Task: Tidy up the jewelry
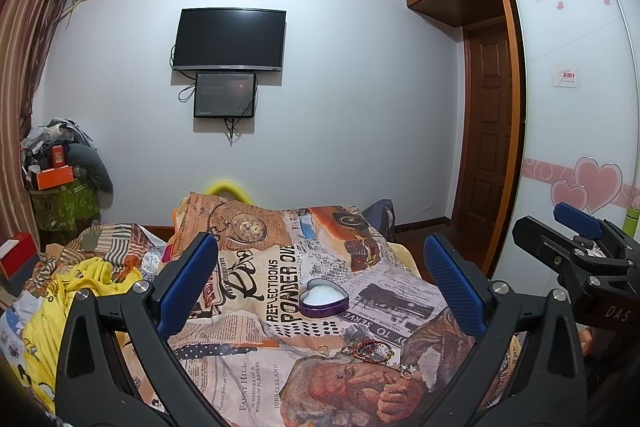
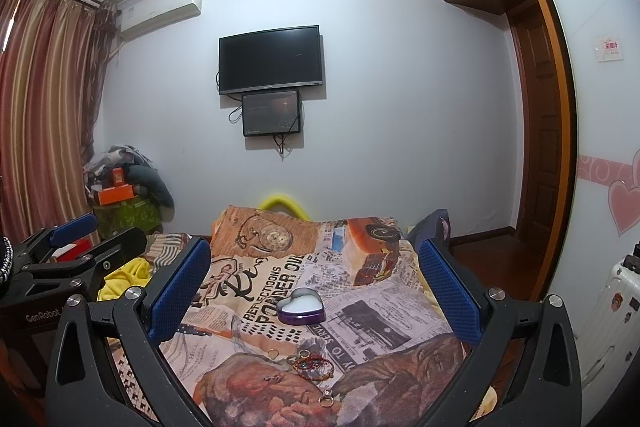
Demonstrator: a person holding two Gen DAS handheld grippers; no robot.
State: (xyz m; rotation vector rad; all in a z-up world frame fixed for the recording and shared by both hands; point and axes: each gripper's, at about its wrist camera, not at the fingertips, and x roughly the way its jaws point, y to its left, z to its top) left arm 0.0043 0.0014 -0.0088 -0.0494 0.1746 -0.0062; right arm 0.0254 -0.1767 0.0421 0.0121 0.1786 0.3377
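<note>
Bedroom, white wall, TV (image 1: pixel 229 39) mounted upper centre with a smaller screen (image 1: pixel 225 95) under it. Bedspread (image 1: pixel 256 291) with newspaper print fills the lower half of both views.

Left gripper (image 1: pixel 320 283): fingers spread wide, nothing between the pads, held above the bedspread. Right gripper (image 2: pixel 316 287): same, fingers wide apart and empty. Each shows in the other's view only partly: right one cut off at the right edge of the left view, left one cut off at the left edge of the right view.

Heart tin (image 1: pixel 324 297) sits open on the bedspread, centre frame, purple wall, white lining. Can't tell if anything is inside.

Jewelry lies loose on the bedspread, lower centre, nearer the cameras than the tin and apart from it:
- bracelets (image 1: pixel 372 349), beaded, tangled together; count unclear
- ring (image 1: pixel 323 349) just left of the bracelets
- another ring (image 1: pixel 405 372) with a stone, lower right of the bracelets
- earrings (image 1: pixel 346 372), small, low contrast against the print, hard to resolve

Same items in the right view: tin (image 2: pixel 300 306), bracelets (image 2: pixel 314 365), stone ring (image 2: pixel 326 398).

Yellow cloth (image 1: pixel 60 307) bunched at lower left, partly behind the left finger. Clutter pile (image 1: pixel 60 163) in the left corner is too jumbled to itemise. Suitcase (image 2: pixel 608 311) is cut off at the right edge of the right view.
</note>
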